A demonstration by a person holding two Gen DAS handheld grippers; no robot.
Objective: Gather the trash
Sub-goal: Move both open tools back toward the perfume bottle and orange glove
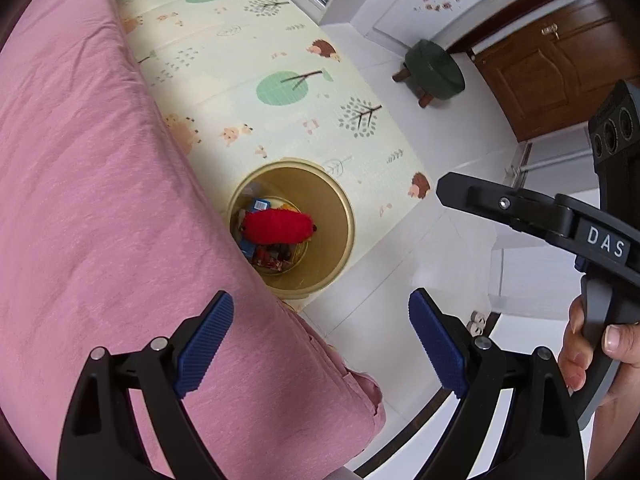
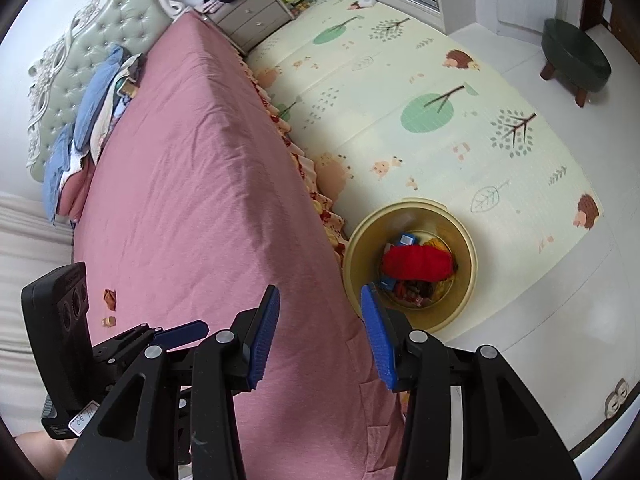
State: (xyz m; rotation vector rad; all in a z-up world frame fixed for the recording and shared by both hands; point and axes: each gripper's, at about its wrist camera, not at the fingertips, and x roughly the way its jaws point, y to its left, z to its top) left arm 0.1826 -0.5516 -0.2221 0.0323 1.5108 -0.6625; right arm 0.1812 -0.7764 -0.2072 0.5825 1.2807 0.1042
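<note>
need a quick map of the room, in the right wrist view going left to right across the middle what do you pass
headboard → folded clothes → pink bed → frilled bed skirt → play mat → white floor

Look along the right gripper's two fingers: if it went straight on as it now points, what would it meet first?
Probably the pink bedsheet at the bed's edge: it fills the gap ahead of the empty, open right gripper. The yellow bin lies just right; depth is unclear.
</note>
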